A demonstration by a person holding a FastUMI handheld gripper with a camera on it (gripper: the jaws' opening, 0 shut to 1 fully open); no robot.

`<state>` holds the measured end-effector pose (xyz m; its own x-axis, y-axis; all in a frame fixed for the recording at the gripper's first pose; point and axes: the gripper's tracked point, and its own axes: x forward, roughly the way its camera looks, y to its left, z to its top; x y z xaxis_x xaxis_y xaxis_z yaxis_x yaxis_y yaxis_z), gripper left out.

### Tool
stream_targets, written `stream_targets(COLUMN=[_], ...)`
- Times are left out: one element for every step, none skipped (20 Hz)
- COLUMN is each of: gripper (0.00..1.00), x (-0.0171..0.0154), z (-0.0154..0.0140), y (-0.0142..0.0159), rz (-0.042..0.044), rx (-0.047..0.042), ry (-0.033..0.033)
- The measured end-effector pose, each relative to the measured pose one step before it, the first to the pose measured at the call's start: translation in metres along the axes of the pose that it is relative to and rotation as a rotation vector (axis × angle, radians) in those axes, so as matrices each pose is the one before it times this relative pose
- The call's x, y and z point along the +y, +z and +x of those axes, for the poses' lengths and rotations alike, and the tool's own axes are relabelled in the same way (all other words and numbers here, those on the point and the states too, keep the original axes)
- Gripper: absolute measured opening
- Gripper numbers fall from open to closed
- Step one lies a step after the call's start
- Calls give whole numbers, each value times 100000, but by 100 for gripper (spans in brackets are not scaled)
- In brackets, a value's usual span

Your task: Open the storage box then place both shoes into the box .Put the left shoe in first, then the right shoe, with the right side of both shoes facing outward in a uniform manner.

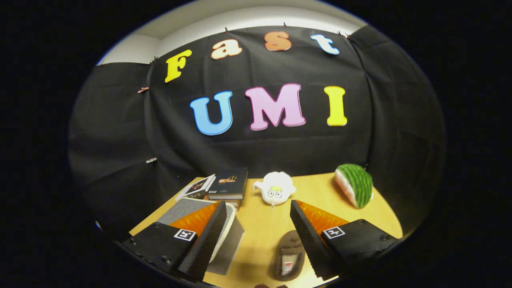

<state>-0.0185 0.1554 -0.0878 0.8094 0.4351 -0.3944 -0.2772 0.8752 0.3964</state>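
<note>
- At the bottom of the frame, the gripper [258, 210] holds its two fingers wide apart, with nothing between them but bare tabletop; they press on nothing.
- Lower centre, one shoe [289, 256] lies on the yellow table [256, 228], close against the inner side of the right finger. Its heel end is cut off by that finger, and the insole label is too blurred to make out. Whether it is the left or the right shoe cannot be told.
- At the very bottom edge, below that shoe, a small dark shape peeps in; it is too cut off to identify.
- Lower left, the grey storage box [228, 244] sits under and behind the left finger, which hides much of it. A pale rim curves beside the finger; whether the lid is open or closed is hard to judge.
- Centre left, beyond the box, two books [230, 184] lie near the black cloth wall, one dark-covered, one pale and partly tucked under it.
- Centre, just ahead of the fingers, one white plush toy [275, 189] with small eyes faces the camera.
- Right of centre, one watermelon-slice toy [355, 190] stands near the table's far right edge, well apart from the shoe.
</note>
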Motion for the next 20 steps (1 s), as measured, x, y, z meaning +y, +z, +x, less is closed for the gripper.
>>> stream_targets(gripper=[98, 98, 98, 98, 98, 98, 98, 98, 98, 98, 98, 98, 98, 98, 98, 98, 98, 98, 96, 96], x=[498, 551, 354, 378, 420, 197, -1, -225, -193, -59, 238, 275, 295, 369, 150, -69, 68, 136, 264, 119], z=[352, 466, 611, 53, 147, 149, 283, 425, 744, 551, 656, 311, 387, 247, 335, 344, 356, 214, 182, 172], y=[-1363, -1284, -1213, -1294, -1330, -837, -788, -920, -851, -835, -732, -961, -789, -635, -597, -576, -448, -421, -409, -196], rz=[5726, 5881, 5951, 5910, 6152, 6292, 5591, 4728, 3573, 2576, 1923, 1638, 1060, 384, -246, -380, 382, 1241, 1603, 1177], rx=[5848, 6270, 6343, 5687, 5830, 4200, 3525, 3584, 3395, 2932, 2950, 3080, 3056, 2465, 1965, 1888, 1905, 2075, 2228, 1300], ry=[2171, 2516, 2125, 2708, 2606, 2275, 1929, 1553, 994, 873, 1606, 1935, 1721, 1247, 505, 184, 833, 596, 979, 458])
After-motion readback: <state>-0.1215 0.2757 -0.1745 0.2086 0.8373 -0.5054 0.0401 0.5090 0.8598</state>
